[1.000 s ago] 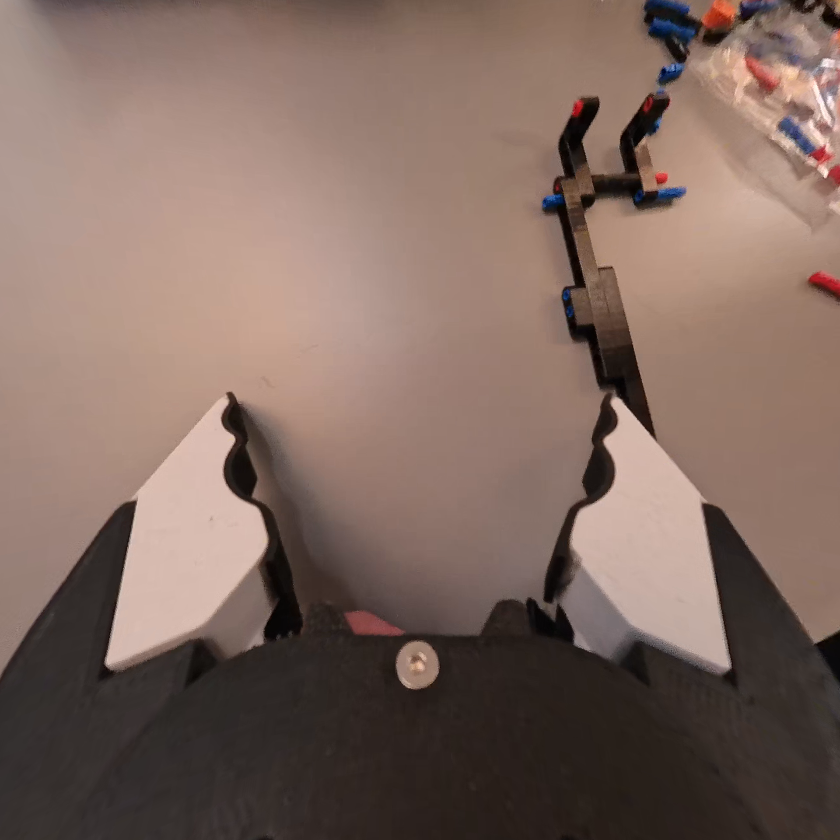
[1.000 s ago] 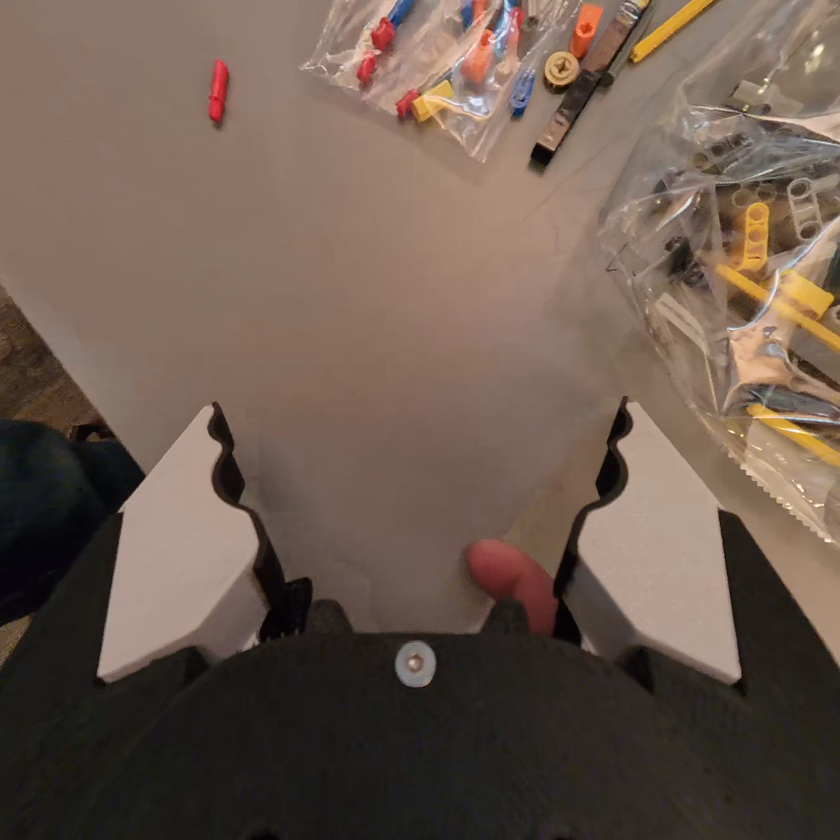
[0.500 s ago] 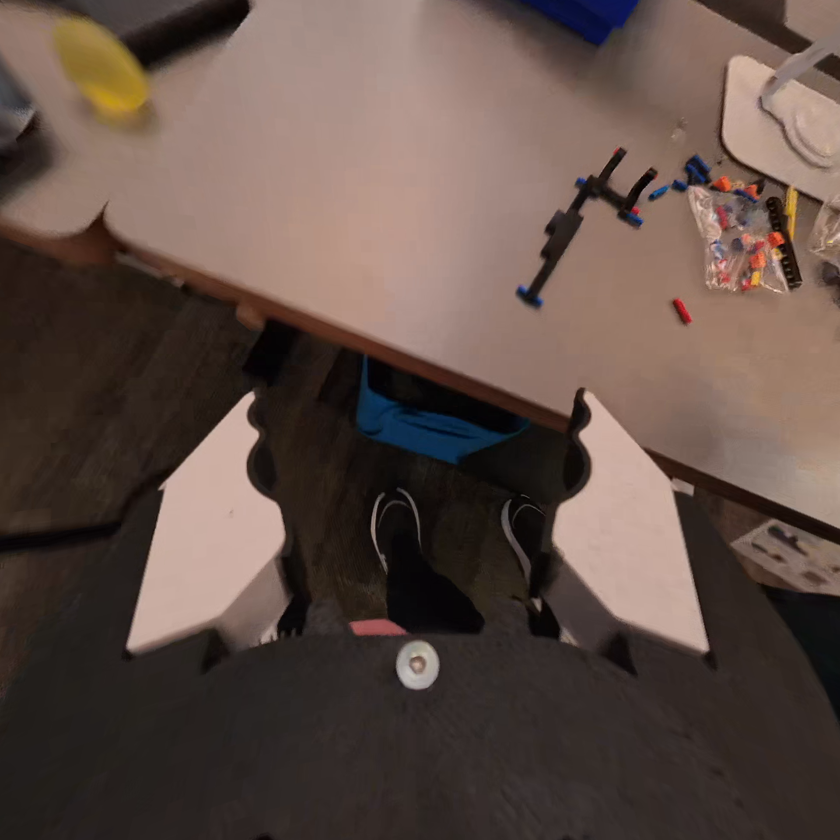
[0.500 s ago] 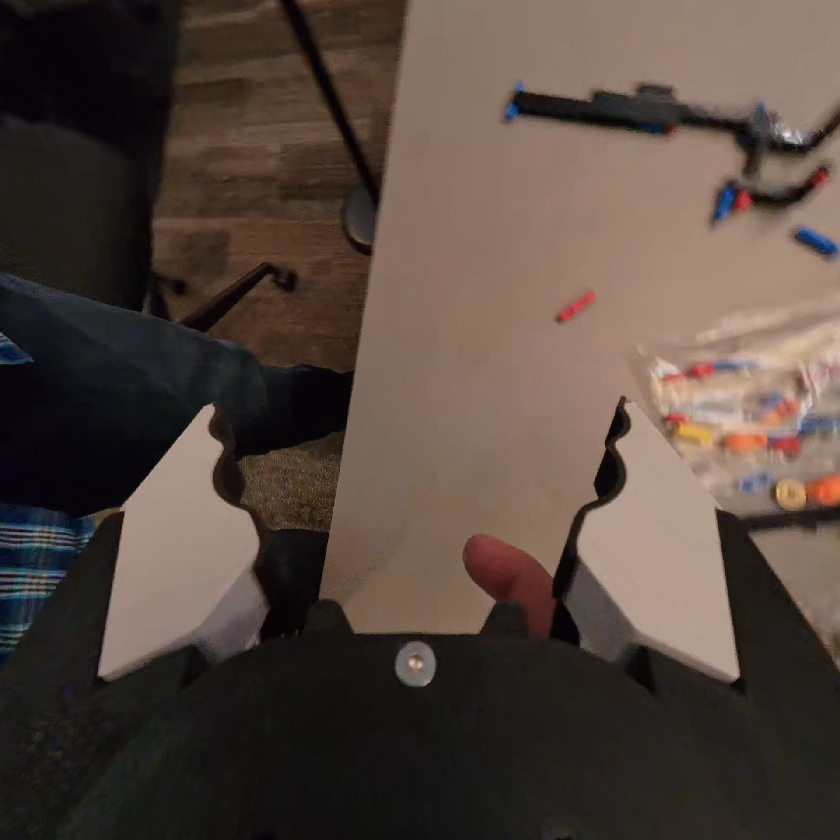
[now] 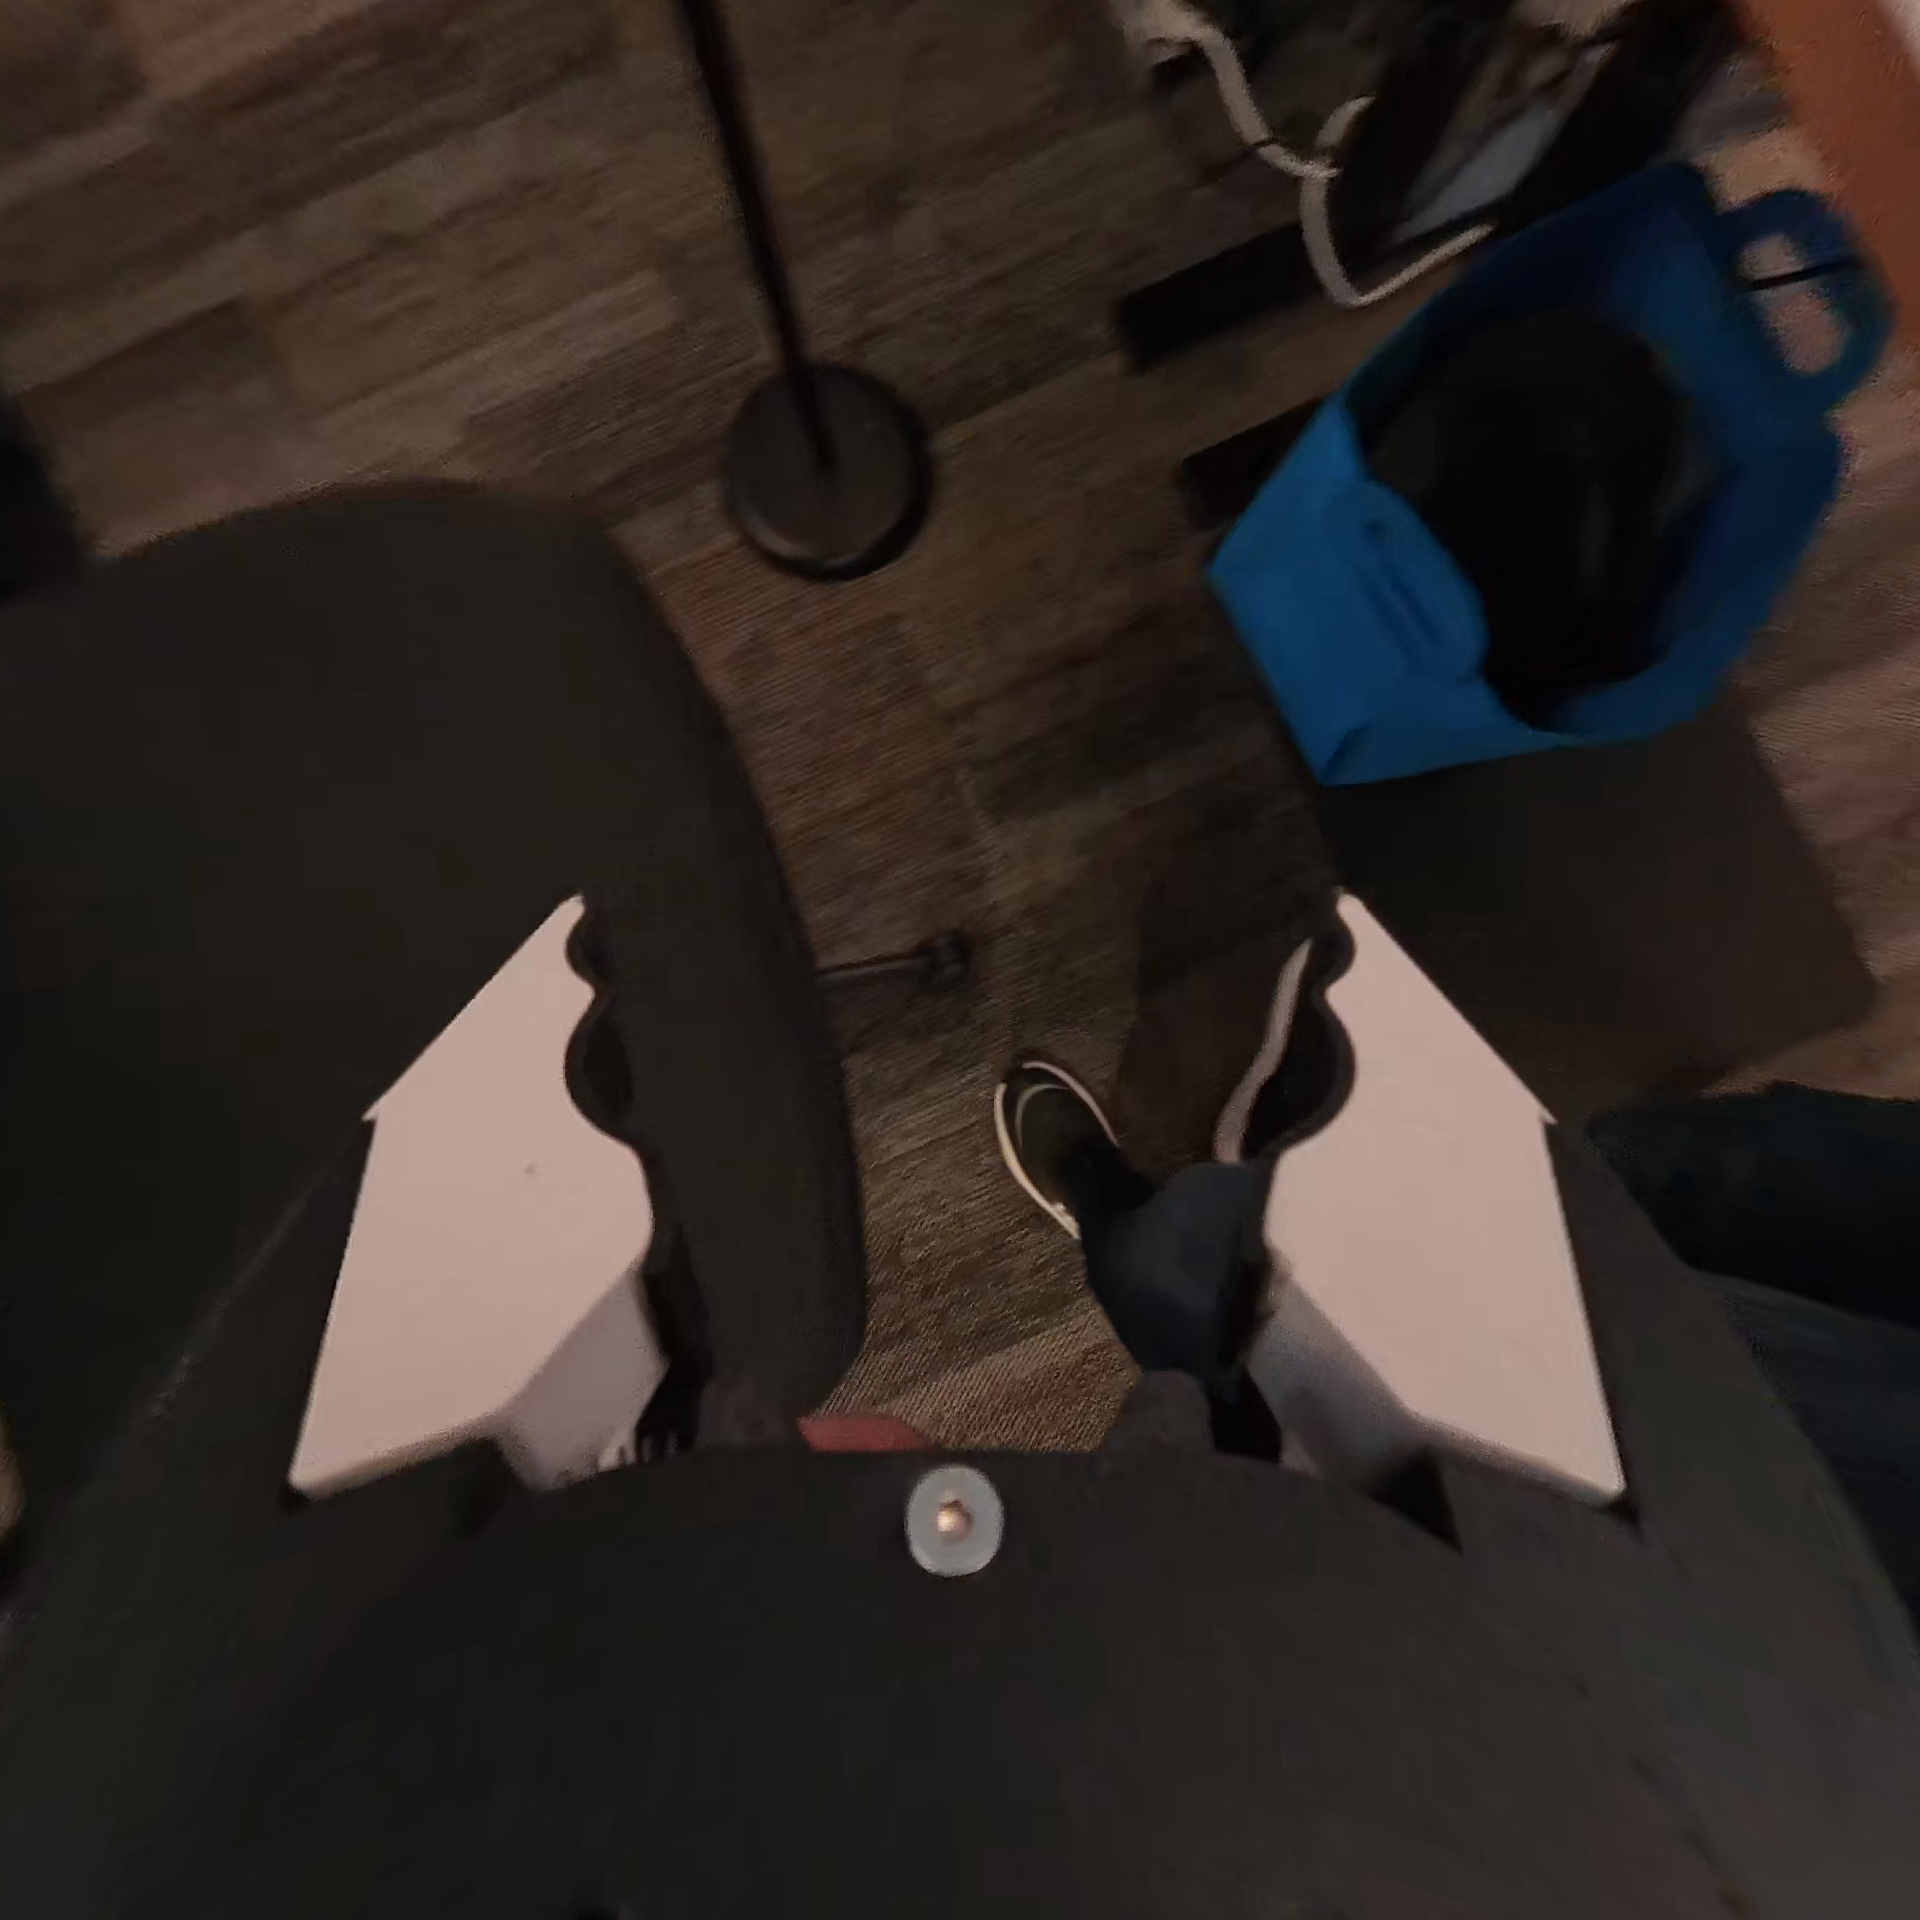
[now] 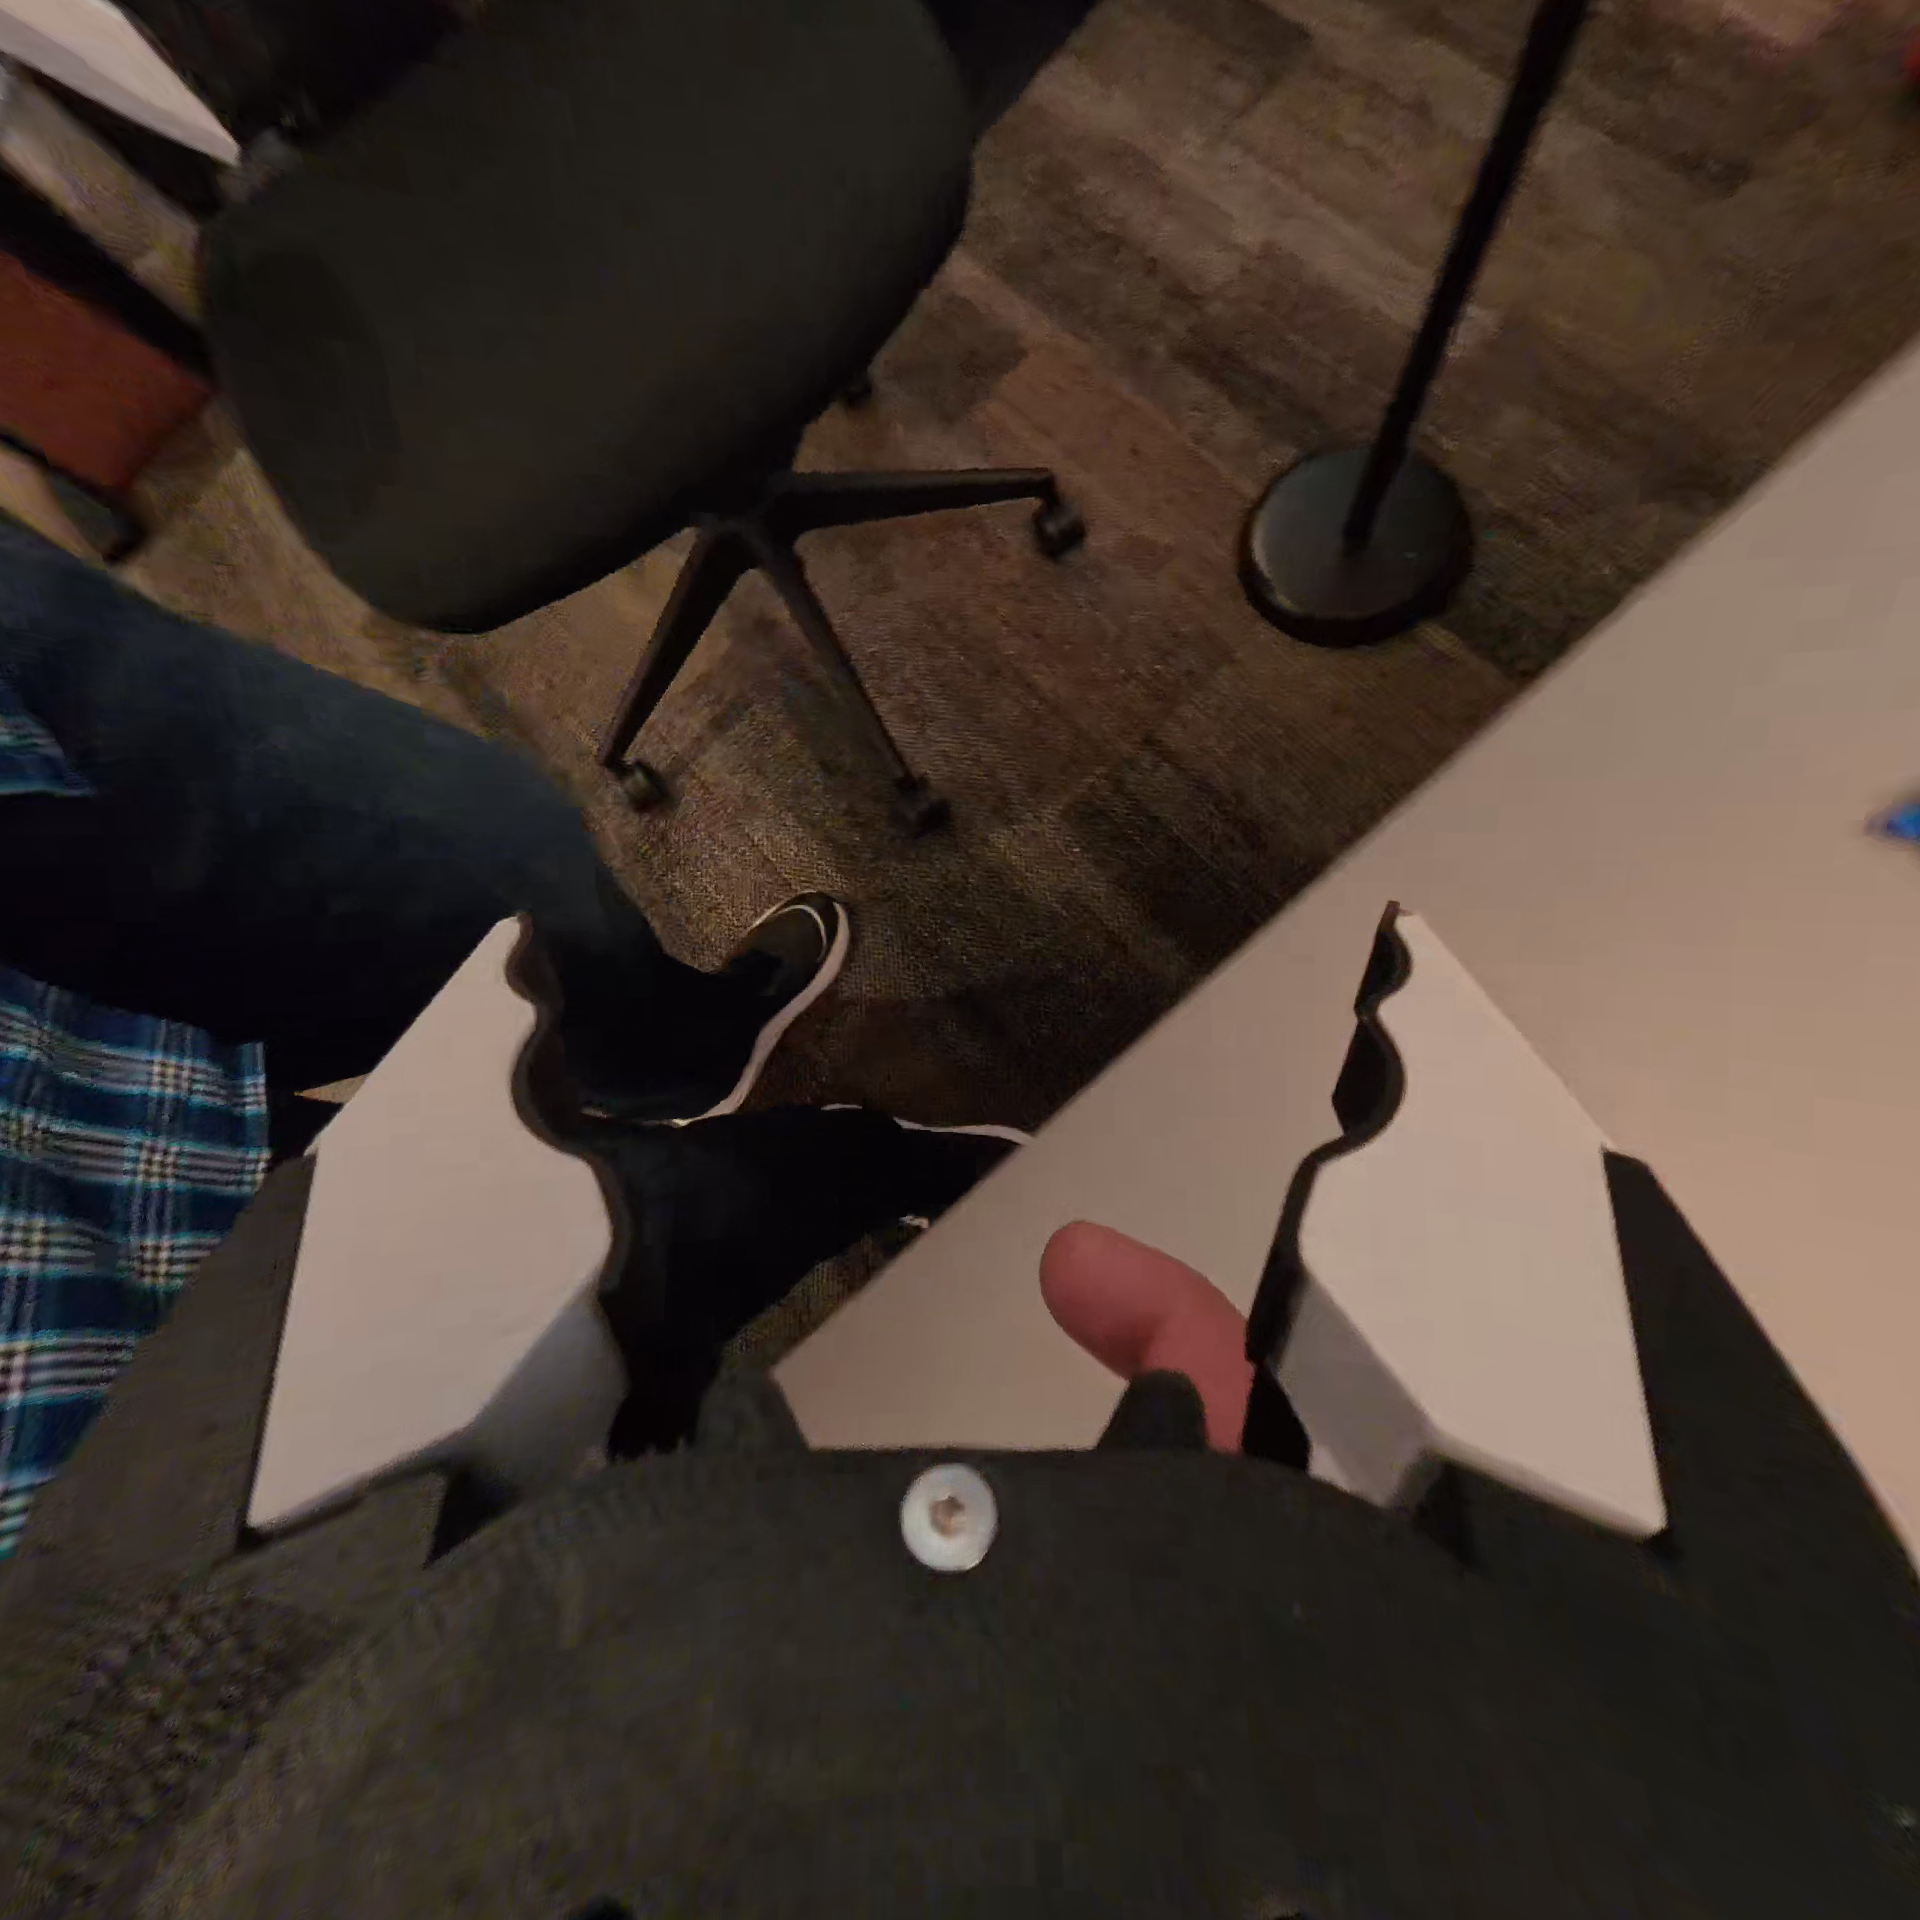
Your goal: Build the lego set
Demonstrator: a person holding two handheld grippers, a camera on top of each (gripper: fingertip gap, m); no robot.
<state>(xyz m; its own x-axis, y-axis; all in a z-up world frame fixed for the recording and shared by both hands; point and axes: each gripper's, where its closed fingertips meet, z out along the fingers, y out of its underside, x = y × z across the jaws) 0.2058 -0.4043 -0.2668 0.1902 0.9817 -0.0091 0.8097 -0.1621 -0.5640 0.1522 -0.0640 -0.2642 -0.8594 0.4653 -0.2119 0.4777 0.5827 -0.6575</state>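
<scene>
We see almost none of the lego set. In the right wrist view a small blue piece (image 6: 1899, 826) shows at the far right edge, lying on the pale bench (image 6: 1662, 790), blurred and cut off by the frame, so we cannot tell its shape. At the top right corner a reddish blur may be another piece. The left wrist view shows no lego.

My right finger hides part of one shoe (image 5: 1262, 1049) in the left wrist view, and the blue bag (image 5: 1538, 488) there is blurred. In the right wrist view the table (image 6: 1558, 935) runs off the right edge, and a tiny blue speck (image 6: 1893, 824) on it is too small to identify.
</scene>
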